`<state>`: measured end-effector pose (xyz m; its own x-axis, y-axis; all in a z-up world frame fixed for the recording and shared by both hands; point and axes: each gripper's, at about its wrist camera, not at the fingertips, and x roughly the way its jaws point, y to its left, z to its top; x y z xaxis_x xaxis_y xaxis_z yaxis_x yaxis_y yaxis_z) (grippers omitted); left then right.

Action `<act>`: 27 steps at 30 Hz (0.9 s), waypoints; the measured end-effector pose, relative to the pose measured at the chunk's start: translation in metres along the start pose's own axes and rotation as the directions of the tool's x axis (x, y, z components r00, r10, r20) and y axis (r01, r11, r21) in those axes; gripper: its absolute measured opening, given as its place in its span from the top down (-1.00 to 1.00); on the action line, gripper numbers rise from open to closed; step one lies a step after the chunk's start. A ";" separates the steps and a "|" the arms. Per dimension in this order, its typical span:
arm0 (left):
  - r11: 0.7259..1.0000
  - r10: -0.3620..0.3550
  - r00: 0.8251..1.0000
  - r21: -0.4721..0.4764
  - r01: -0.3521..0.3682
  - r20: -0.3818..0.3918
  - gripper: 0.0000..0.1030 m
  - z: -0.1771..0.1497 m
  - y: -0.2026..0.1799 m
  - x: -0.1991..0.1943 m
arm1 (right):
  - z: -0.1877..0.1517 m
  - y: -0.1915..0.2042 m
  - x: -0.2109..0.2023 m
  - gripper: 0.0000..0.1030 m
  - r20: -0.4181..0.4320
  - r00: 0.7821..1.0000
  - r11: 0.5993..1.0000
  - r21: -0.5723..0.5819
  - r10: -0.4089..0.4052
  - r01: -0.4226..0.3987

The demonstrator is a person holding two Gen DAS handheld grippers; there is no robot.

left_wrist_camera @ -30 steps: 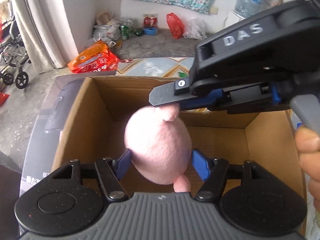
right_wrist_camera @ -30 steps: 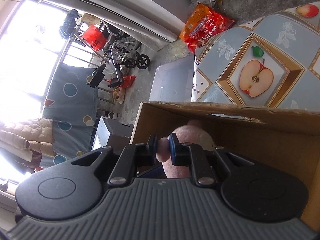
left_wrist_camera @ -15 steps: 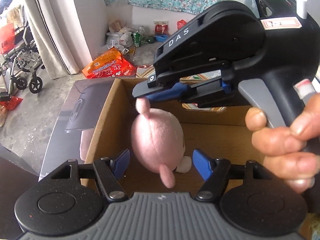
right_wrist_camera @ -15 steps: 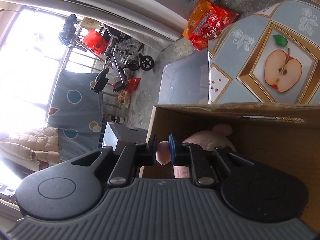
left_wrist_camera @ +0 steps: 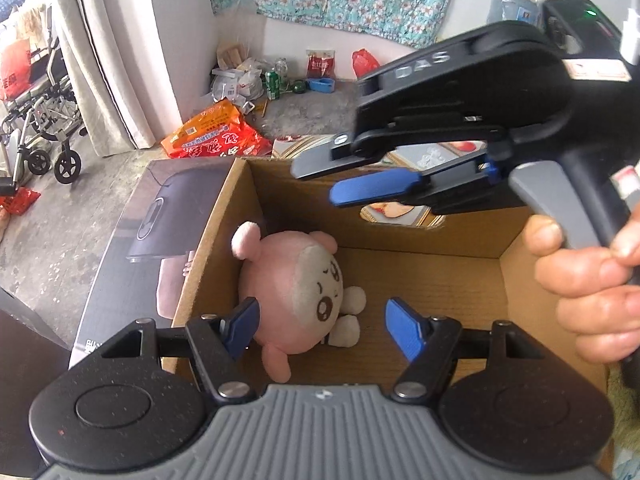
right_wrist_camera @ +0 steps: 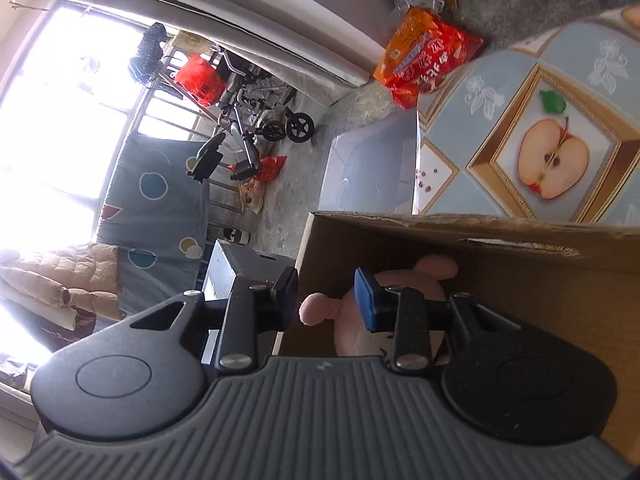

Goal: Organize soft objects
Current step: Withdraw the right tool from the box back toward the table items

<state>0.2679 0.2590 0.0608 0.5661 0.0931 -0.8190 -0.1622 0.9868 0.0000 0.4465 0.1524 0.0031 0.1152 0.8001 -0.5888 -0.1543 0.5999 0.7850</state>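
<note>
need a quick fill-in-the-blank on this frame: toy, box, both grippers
1. The pink plush toy lies inside the ____ box.
2. The left gripper is ____, its blue fingers apart and not touching the toy.
3. The right gripper holds ____.
4. The tablecloth beyond the box shows a halved ____.

Missing words: cardboard; open; nothing; apple

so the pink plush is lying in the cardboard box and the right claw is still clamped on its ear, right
Not quite. The pink plush does lie in the cardboard box, but the right claw has opened and let go; the right wrist view shows the ear free between its fingers.
</note>
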 end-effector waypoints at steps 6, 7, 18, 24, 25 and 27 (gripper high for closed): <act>1.000 -0.021 0.999 0.003 0.021 0.039 -0.41 -0.008 -0.011 -0.027 | -0.010 0.008 -0.060 0.34 0.046 0.999 0.998 -0.060 0.021 -0.019; 1.000 -0.027 0.998 0.004 0.027 0.051 -0.41 -0.011 -0.013 -0.034 | -0.014 0.011 -0.073 0.32 0.054 0.998 0.997 -0.072 0.026 -0.022; 0.967 -0.236 0.955 0.138 0.213 0.180 -0.67 -0.078 -0.079 -0.138 | -0.150 -0.045 -0.256 -0.03 0.213 0.973 0.991 -0.121 0.087 -0.062; 0.920 -0.366 0.912 0.220 0.325 0.186 -0.74 -0.121 -0.143 -0.163 | -0.224 -0.088 -0.341 -0.07 0.339 0.941 0.993 -0.116 0.006 0.036; 0.909 -0.387 0.904 0.238 0.341 0.182 -0.74 -0.126 -0.155 -0.165 | -0.231 -0.093 -0.353 -0.07 0.354 0.935 0.991 -0.117 -0.018 0.064; 0.890 -0.423 0.889 0.266 0.371 0.176 -0.74 -0.133 -0.175 -0.164 | -0.241 -0.102 -0.377 -0.07 0.388 0.919 0.987 -0.111 -0.067 0.119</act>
<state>0.0961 0.0536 0.1190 0.7143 -0.3113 -0.6268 0.2805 0.9479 -0.1511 0.1825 -0.2106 0.0985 0.4969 0.6953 -0.5192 -0.2479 0.6871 0.6829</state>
